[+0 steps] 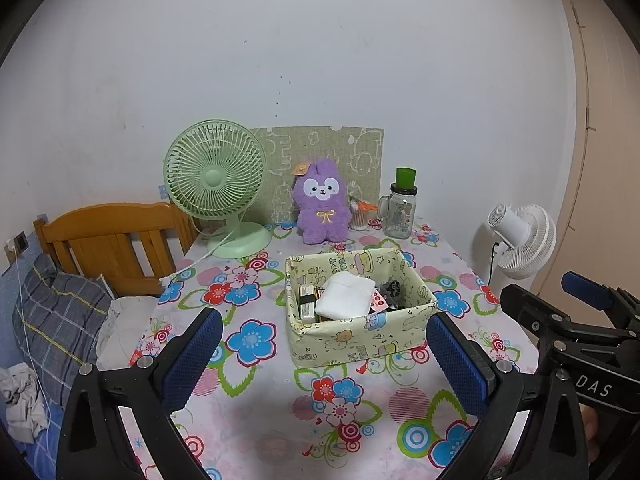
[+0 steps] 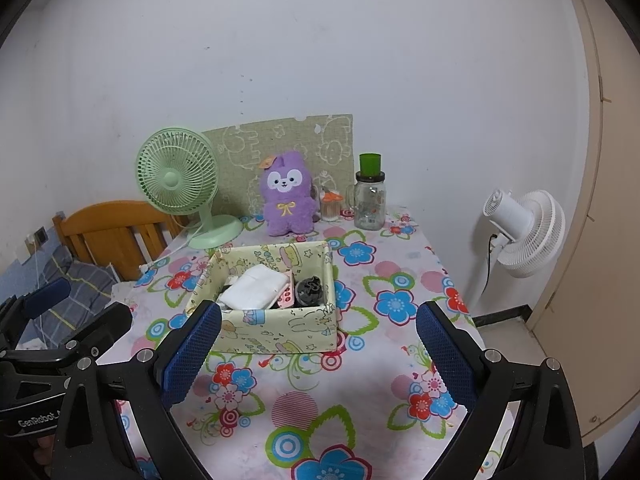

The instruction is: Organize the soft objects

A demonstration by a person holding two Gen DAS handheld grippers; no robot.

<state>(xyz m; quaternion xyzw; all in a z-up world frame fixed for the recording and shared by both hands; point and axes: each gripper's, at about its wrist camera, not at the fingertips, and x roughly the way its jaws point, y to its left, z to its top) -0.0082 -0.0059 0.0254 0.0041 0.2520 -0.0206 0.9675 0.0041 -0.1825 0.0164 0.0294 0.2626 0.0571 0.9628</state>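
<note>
Left gripper (image 1: pixel 324 356) and right gripper (image 2: pixel 318 354): fingers spread wide, holding nothing, hovering above near end of table (image 2: pixel 372 384). Purple plush toy (image 1: pixel 321 204) upright at far table edge, between green desk fan (image 1: pixel 218 184) and glass jar (image 1: pixel 401 212). Fabric storage box (image 1: pixel 356 338) mid-table, already holding folded white cloth (image 1: pixel 346 296). Likely step: reach for plush. Approach over box, grip torso centre, avoid jar and fan cable.
</note>
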